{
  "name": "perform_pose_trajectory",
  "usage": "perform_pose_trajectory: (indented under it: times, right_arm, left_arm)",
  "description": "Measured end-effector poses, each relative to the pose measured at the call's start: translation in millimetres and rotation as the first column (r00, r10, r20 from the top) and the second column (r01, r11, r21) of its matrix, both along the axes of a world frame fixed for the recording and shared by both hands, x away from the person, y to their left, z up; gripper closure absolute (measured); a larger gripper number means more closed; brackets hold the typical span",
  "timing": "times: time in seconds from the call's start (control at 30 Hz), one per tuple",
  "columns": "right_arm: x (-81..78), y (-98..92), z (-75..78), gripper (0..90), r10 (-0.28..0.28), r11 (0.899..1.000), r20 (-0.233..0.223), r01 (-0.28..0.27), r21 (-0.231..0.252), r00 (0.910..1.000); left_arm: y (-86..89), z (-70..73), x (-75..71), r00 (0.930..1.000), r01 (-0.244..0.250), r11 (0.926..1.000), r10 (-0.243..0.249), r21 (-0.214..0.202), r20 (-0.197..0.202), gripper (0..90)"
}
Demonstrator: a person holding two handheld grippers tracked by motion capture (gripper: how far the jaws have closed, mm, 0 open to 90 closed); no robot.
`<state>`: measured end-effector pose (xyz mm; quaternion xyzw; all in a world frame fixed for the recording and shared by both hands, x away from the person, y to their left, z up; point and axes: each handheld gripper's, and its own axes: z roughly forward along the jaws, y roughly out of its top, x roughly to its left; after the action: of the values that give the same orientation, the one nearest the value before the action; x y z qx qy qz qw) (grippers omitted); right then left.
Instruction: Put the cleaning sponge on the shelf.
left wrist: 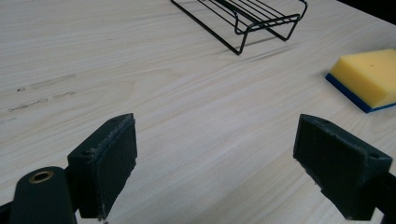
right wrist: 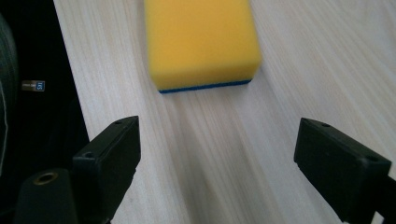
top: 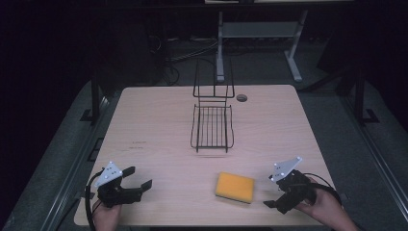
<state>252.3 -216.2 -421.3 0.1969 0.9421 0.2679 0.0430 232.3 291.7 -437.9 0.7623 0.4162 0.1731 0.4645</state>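
Note:
A yellow sponge (top: 235,187) with a thin blue underside lies flat near the table's front edge, right of centre. In the right gripper view the sponge (right wrist: 201,42) sits just ahead of the wide-apart jaws. My right gripper (top: 272,195) is open, a little to the right of the sponge, with nothing between its fingers. At the front left my left gripper (top: 137,177) is open too and holds nothing. The left gripper view has the sponge (left wrist: 369,77) far off at its right. A black wire rack (top: 212,126) stands at the table's middle.
The rack (left wrist: 243,18) has a tall upright wire back on its far side. A round cable hole (top: 241,97) sits in the light wood table (top: 154,125) near the back edge. The table's front edge runs close beside my right gripper.

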Motion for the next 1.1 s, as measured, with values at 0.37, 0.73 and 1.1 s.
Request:
perform_pose_trajectory:
  times: [0.37, 0.73, 1.1]
  right_arm:
    - [5.1, 11.3, 3.5, 14.2, 0.026, 1.0, 0.004, -0.026, -0.008, 0.9997]
    - [12.6, 32.9, 8.3, 14.0, 0.073, 0.997, 0.009, -0.073, -0.018, 0.9973]
    - [18.1, 52.4, 8.6, 13.8, 0.112, 0.994, 0.001, -0.112, -0.02, 0.9937]
  left_arm:
    - [0.1, 0.1, -0.1, 1.0, 0.001, 1.0, -0.001, -0.003, 0.001, 12.8]
    - [1.3, 0.5, -0.6, 1.0, -0.004, 0.9999, 0.004, -0.011, 0.003, 12.8]
    - [1.0, 0.6, -0.5, 1.0, -0.001, 0.9999, 0.001, -0.012, 0.003, 12.8]
